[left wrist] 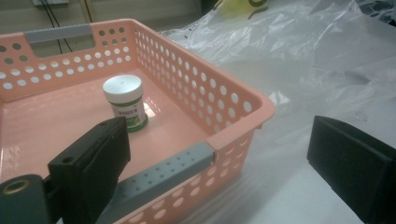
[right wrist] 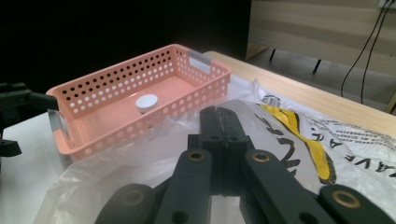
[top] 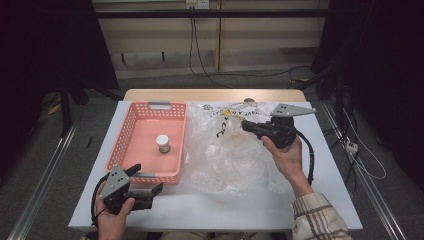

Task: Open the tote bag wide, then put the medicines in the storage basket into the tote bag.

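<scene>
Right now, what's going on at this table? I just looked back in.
A person holds a tool in each hand at a table. The right tool hangs shut over a crumpled clear plastic bag, with nothing between its jaws. The left tool sits open at the near end of a pink basket, jaws apart and gripping nothing. A small white-lidded jar stands upright inside the basket.

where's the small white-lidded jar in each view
High view: the small white-lidded jar with a green label stands inside the pink perforated plastic basket, right of its middle.
Left gripper view: the jar is left of centre, on the basket floor.
Right gripper view: its lid shows left of centre, above the basket wall.
Shared landmark: the basket's grey handle.
</scene>
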`<state>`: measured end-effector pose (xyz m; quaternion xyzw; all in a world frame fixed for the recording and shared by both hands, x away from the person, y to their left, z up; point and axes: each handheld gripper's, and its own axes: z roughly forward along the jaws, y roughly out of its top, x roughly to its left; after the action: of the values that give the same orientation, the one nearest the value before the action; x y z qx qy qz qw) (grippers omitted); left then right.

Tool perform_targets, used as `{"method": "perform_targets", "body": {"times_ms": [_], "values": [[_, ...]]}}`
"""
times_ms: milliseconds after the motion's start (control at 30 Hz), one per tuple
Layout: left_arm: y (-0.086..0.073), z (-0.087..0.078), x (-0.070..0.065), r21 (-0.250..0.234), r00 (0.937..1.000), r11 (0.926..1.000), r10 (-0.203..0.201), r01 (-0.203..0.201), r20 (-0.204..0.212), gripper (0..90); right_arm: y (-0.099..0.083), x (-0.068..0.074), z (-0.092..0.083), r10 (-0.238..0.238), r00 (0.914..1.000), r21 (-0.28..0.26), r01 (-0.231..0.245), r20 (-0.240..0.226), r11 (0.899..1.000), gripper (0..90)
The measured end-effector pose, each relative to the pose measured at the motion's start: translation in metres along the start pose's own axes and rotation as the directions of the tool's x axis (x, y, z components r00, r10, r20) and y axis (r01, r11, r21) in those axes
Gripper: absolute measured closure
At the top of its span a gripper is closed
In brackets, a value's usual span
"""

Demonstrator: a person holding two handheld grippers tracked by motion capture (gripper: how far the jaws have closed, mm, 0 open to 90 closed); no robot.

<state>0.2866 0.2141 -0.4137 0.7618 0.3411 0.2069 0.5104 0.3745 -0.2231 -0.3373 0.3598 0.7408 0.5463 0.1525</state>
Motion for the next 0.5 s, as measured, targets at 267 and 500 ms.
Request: {"method": "perform_targets", "body": {"times_ms": [267,500], "values": [[-0.0009,-0.0044,-0.0017,-0.004,0.9989,1.0,0.001,-0.001,-0.047,4.9,0.0053,-0.0004,-0.0035,-0.013,0.9999,-0.01,0.013,-0.01,1.0,90.0],[0.0001,-0.0013,0.002,0.011,0.9993,0.9998,-0.018,0.018,-0.033,5.0,0.0067,0.0011,0.0004,-0.013,0.9989,0.013,0.014,-0.044,1.0,90.0]]}}
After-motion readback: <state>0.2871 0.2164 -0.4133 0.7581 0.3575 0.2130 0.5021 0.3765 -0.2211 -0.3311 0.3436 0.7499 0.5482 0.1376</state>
